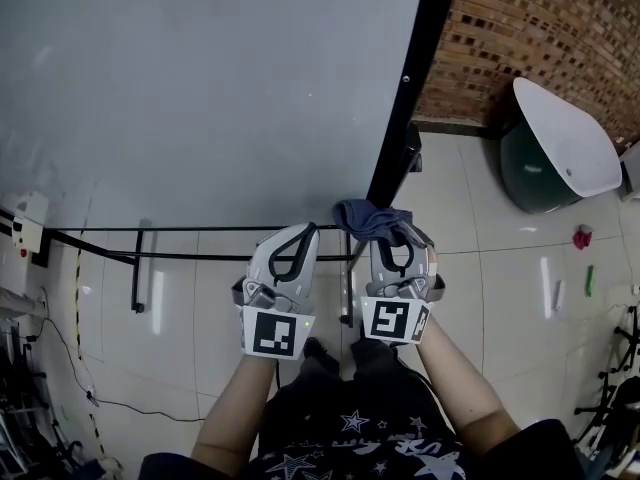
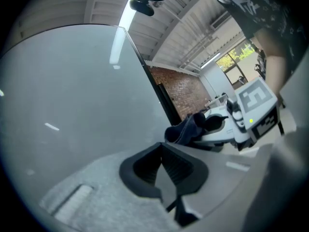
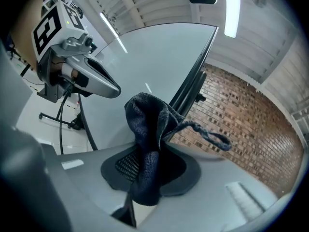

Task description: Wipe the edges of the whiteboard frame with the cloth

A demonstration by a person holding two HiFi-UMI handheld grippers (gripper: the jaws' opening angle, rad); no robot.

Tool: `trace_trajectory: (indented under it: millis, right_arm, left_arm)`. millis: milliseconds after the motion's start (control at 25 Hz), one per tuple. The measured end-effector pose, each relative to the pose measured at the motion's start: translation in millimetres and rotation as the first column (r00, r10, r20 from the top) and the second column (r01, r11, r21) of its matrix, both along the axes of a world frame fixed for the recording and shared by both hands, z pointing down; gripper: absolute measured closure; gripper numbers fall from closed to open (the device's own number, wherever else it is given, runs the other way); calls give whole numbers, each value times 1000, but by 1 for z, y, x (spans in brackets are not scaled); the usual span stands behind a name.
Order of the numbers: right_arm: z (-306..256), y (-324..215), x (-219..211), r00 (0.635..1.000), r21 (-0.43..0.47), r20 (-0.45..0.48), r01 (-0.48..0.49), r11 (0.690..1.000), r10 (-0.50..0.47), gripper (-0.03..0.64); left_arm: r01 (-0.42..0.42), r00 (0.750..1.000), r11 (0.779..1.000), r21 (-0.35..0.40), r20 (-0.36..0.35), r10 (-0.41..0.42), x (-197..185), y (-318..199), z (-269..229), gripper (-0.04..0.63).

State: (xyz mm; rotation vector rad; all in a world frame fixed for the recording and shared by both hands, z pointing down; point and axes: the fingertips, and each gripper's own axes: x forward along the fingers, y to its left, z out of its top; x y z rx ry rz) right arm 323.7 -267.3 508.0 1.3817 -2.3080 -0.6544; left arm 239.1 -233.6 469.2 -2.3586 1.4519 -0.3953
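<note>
The whiteboard (image 1: 200, 88) fills the upper left of the head view. Its black frame edge (image 1: 405, 83) runs down the right side to a lower corner. A dark blue cloth (image 1: 368, 218) is bunched against that edge near the corner, and my right gripper (image 1: 398, 236) is shut on it. In the right gripper view the cloth (image 3: 145, 124) stands up from between the jaws, a loose loop trailing right, with the frame edge (image 3: 193, 81) just behind. My left gripper (image 1: 298, 234) hovers beside it to the left, shut and holding nothing, its pads (image 2: 145, 166) pressed together.
A brick wall (image 1: 540, 28) stands right of the board. A white-and-green tub (image 1: 555, 148) leans at its foot. The board's black stand bars (image 1: 150, 231) run over the tiled floor below. Cables (image 1: 70, 358) lie at the left, and small pink (image 1: 582, 235) and green (image 1: 589, 280) items at the right.
</note>
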Motion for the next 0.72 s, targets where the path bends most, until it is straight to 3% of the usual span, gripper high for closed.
trace_trajectory:
  millis: [320,720]
  right_arm:
    - [59,-2,-3,999,-104,-37,-38,994,34,537]
    - [115,-4,-13,991,-201,-104,-108,974,88,537]
  left_arm:
    - [-15,998,994,-105,-55,9,-20,-1,60,592]
    - [-22,999,970,-243,-44,11,-53,-2,120,592]
